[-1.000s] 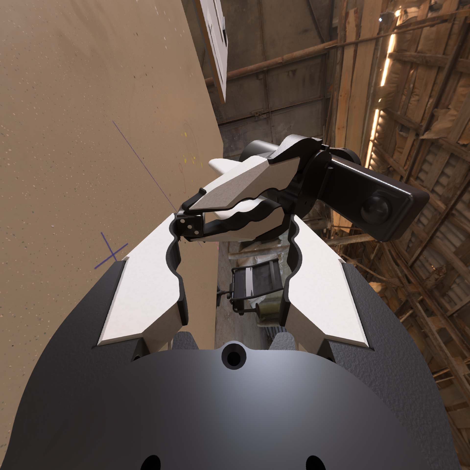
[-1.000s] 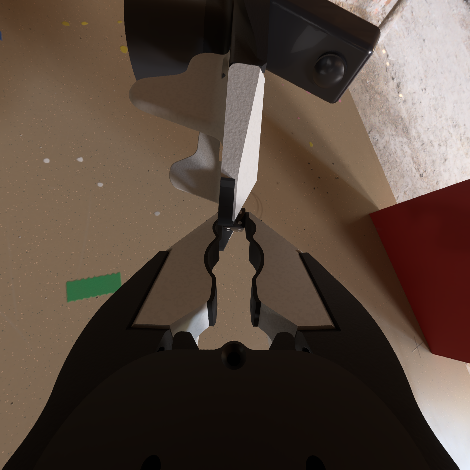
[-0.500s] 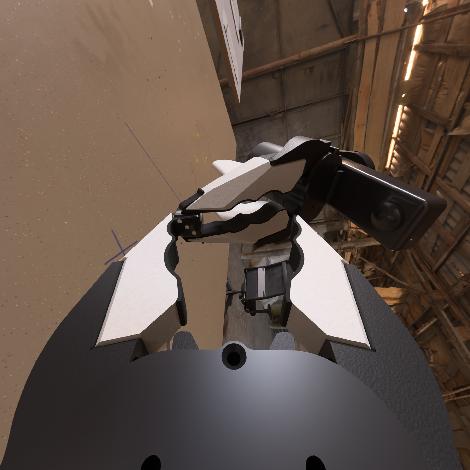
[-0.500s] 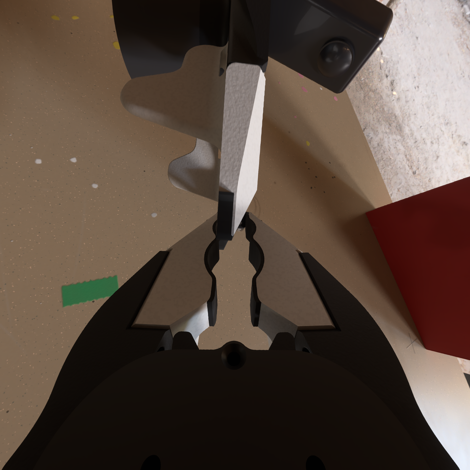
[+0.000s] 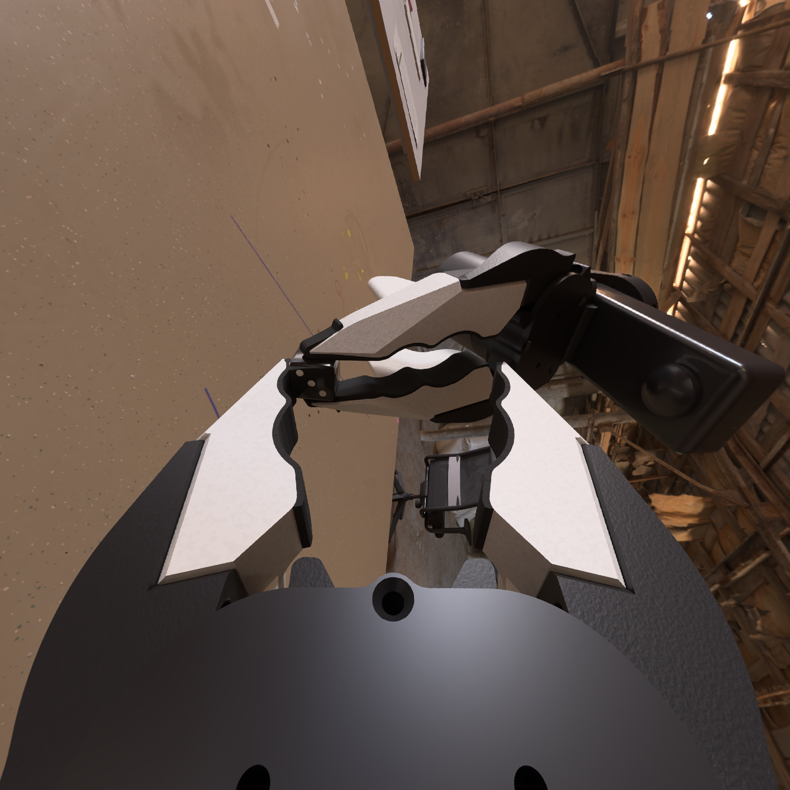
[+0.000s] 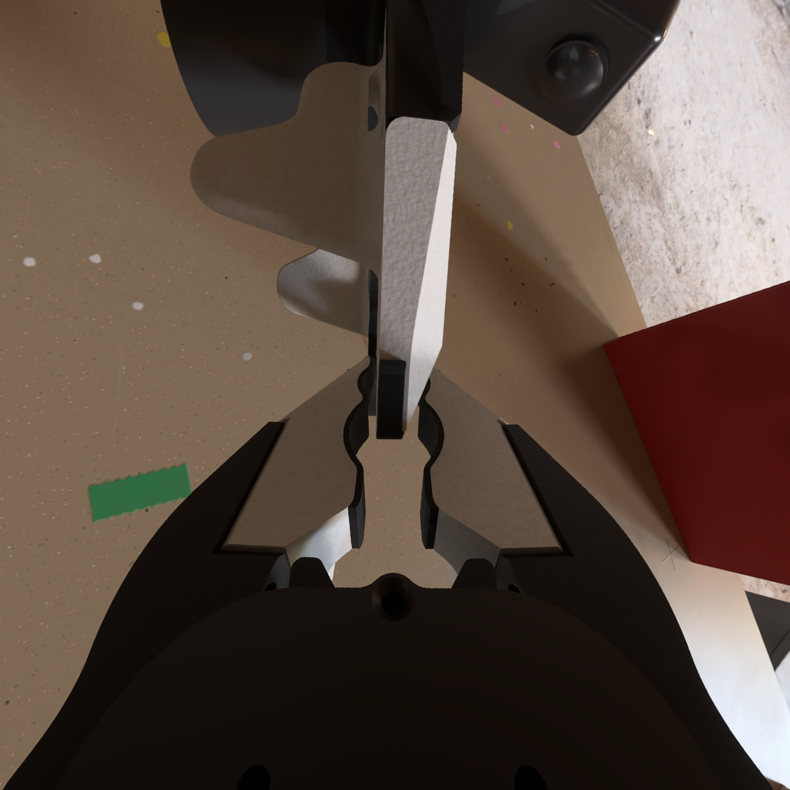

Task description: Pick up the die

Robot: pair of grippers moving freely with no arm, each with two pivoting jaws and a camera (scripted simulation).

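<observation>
The die (image 5: pixel 314 382) is small and black with white pips. My right gripper (image 6: pixel 397 378) is shut on it; in the left wrist view that gripper reaches in from the right with the die between its fingertips (image 5: pixel 342 342). My left gripper (image 5: pixel 392 372) is open wide, and its left fingertip (image 5: pixel 284 384) touches the die. In the right wrist view the left gripper's white finger (image 6: pixel 414 256) comes down from above, and its black pad (image 6: pixel 389 402) sits between my right fingers and hides the die.
The tan tabletop (image 6: pixel 128 342) lies under both grippers. A red box (image 6: pixel 705 449) stands at its right edge and a green tape strip (image 6: pixel 139 491) lies to the left. A white board (image 5: pixel 410 64) and an office chair (image 5: pixel 449 491) are beyond the table.
The left gripper's finger has slid further in between my right fingers and now covers the die in the right wrist view. The right gripper still holds the die.
</observation>
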